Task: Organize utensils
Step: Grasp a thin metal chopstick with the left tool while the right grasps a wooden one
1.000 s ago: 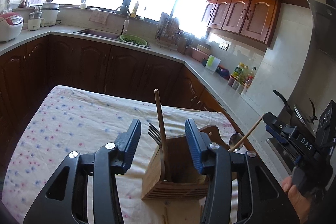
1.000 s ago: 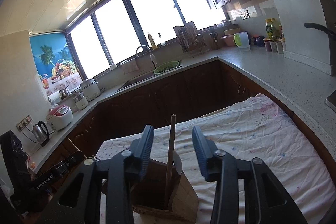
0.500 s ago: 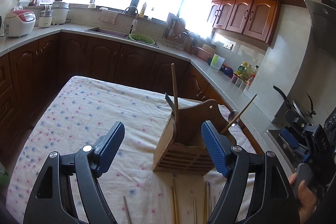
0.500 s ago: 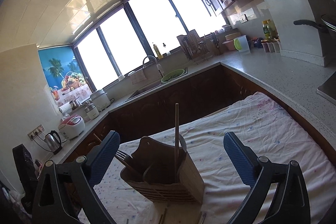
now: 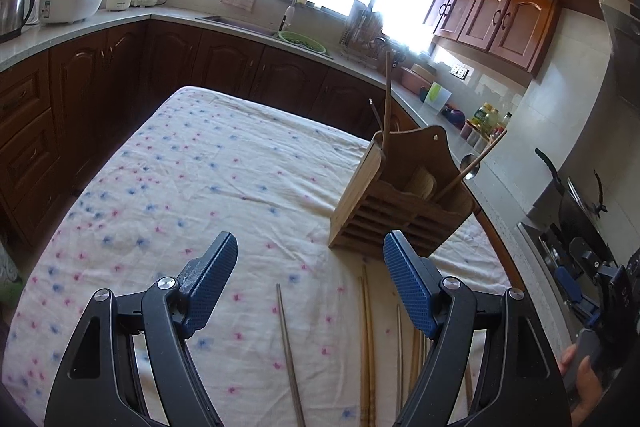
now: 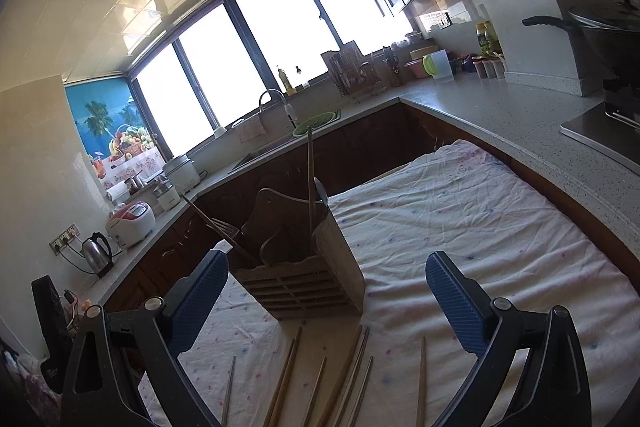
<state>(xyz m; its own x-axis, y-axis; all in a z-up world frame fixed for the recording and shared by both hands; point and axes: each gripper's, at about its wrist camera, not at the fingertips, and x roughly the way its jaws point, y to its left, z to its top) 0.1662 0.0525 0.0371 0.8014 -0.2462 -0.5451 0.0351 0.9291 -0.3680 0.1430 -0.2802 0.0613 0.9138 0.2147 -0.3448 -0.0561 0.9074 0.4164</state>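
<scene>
left gripper (image 5: 308, 291): jaws standing wide, gripping nothing, hanging over the floral cloth (image 5: 192, 179).
loose chopsticks (image 6: 316, 383): lying on the cloth below both grippers, long axes running roughly fore-aft, toward the holder.
right gripper (image 6: 324, 297): jaws gaping wide, empty; chopsticks sitting nearly centred under it, so likely the nearer one.
wooden utensil holder (image 6: 304, 279): standing upright just beyond the chopsticks, already carrying a tall chopstick (image 6: 310, 179), fork and spoon.
</scene>
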